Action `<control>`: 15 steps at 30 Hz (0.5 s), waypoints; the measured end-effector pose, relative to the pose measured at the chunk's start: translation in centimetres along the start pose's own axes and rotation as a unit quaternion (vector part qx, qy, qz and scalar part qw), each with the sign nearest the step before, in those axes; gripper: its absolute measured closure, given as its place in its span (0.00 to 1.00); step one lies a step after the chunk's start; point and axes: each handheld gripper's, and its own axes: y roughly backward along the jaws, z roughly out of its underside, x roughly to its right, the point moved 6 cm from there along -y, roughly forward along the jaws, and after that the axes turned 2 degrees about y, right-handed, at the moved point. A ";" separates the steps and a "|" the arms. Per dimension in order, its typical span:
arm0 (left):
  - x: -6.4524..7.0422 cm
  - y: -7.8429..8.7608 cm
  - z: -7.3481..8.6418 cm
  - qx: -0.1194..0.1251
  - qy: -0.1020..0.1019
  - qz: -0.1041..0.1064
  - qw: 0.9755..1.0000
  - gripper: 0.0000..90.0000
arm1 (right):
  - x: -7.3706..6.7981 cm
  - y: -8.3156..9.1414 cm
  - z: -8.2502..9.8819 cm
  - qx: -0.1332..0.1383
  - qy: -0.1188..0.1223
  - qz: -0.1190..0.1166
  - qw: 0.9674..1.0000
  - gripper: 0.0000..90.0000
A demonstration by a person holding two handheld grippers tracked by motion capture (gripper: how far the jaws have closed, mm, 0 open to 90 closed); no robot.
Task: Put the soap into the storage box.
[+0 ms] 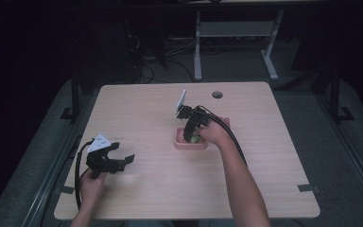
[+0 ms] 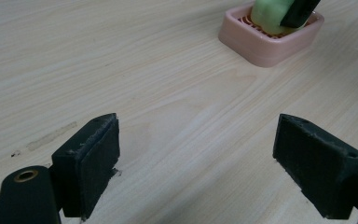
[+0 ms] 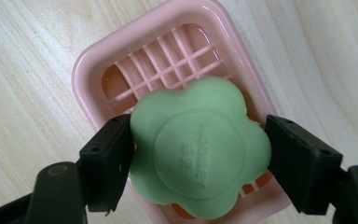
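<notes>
- While clamped between the two black pads of the right gripper (image 3: 198,161), sits over the pink soap dish (image 3: 93,65), at its near end: a green flower-shaped soap bar (image 3: 200,154), one pad on each side across its width
- Seen from the high view, in the middle of the wooden table (image 1: 264,189), right gripper (image 1: 192,137) pointing down into the soap dish (image 1: 182,144), soap bar (image 1: 194,139) a small green patch at the jaw tips
- Cannot tell whether resting on the dish's slatted grid or lifted just clear of it
- Likely stiff and fairly dense for its size, so no give under the pads; waxy and smooth, so probably slippery, more so if damp
- Scalloped outline: best taken in two opposite notches between lobes, or flat across two opposite lobes as now, never on a single rounded lobe where the pads could skid off
- Moderate squeeze judged enough; too hard risks dents in the edge or a chipped lobe, marring the embossed round centre
- Dish light and plastic, apt to slide or tip if dragged by the soap
- Left gripper (image 1: 118,156) low over the table's near left, well apart from the dish, jaws spread wide with nothing between them; bare wood between its pads (image 2: 93,163) in its own view, the soap dish (image 2: 270,44) far off
</notes>
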 end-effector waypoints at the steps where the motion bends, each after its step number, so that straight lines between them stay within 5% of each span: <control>1: 0.0 0.0 0.0 0.000 0.000 0.000 1.000 0.16 | 0.0 0.0 0.0 0.000 0.000 -0.001 1.000 0.29; 15: -0.1 -0.1 0.0 0.000 0.002 -0.001 1.000 0.16 | 0.0 0.4 0.1 0.007 -0.009 -0.005 1.000 0.25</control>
